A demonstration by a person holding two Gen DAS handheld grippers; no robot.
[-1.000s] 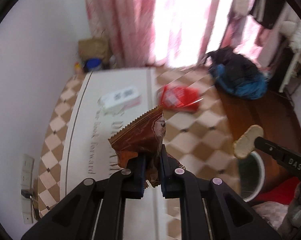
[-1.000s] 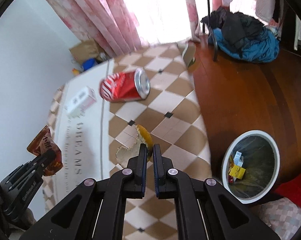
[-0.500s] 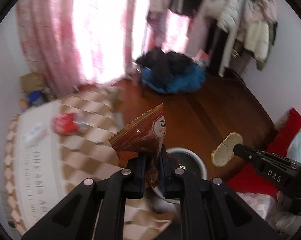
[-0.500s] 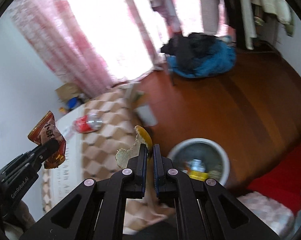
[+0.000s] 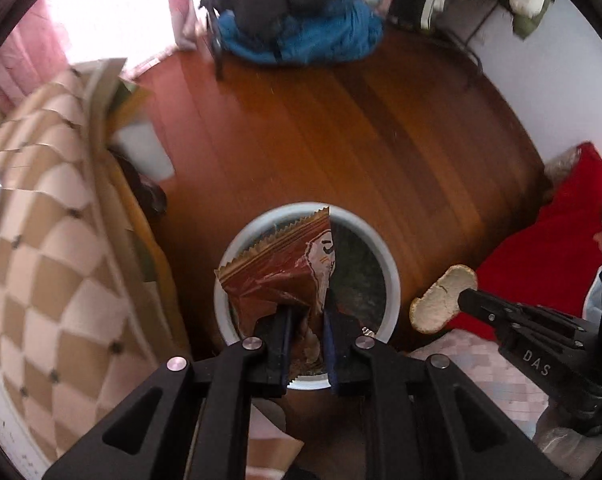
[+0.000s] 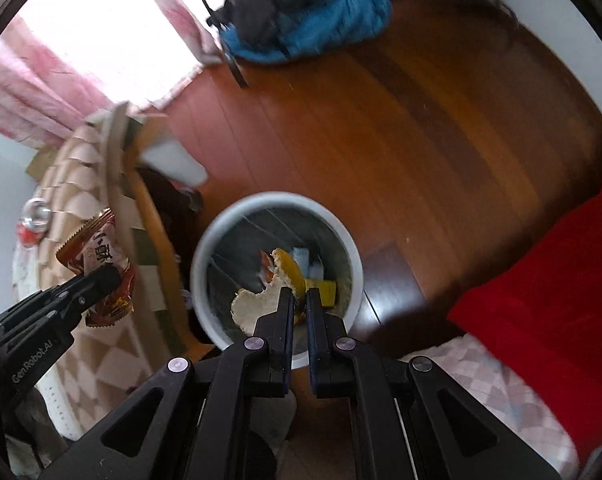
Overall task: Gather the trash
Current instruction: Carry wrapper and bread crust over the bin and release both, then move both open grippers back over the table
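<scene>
Trash fills both claws, and both hang over the round white bin [image 5: 389,268] on the wooden floor [image 5: 341,128].

From the left wrist camera, the left gripper [image 5: 306,312] points steeply down with a crumpled brown snack wrapper [image 5: 277,272] between its fingers. Its jaws are just starting to open, a narrow gap showing, and the wrapper sits in that gap directly above the bin's mouth. Off to the right, the right gripper [image 5: 463,298] pinches a pale piece of peel [image 5: 441,300], which from here sits past the bin's rim, above a red cloth [image 5: 541,248]. A checkered cloth [image 5: 41,248] runs down the left side.

From the right wrist camera, the right gripper [image 6: 299,294] is clamped tight on the peel [image 6: 261,300], orange on one face and whitish on the other, held over the bin's [image 6: 205,248] opening. Bits of yellow and blue rubbish [image 6: 321,280] lie at the bottom. At the left the other gripper [image 6: 109,276] shows with the wrapper [image 6: 101,256], here seen against the checkered cloth [image 6: 101,352] beside the bin. A blue and black heap of clothing [image 6: 309,12] lies far across the floor [image 6: 421,120].
</scene>
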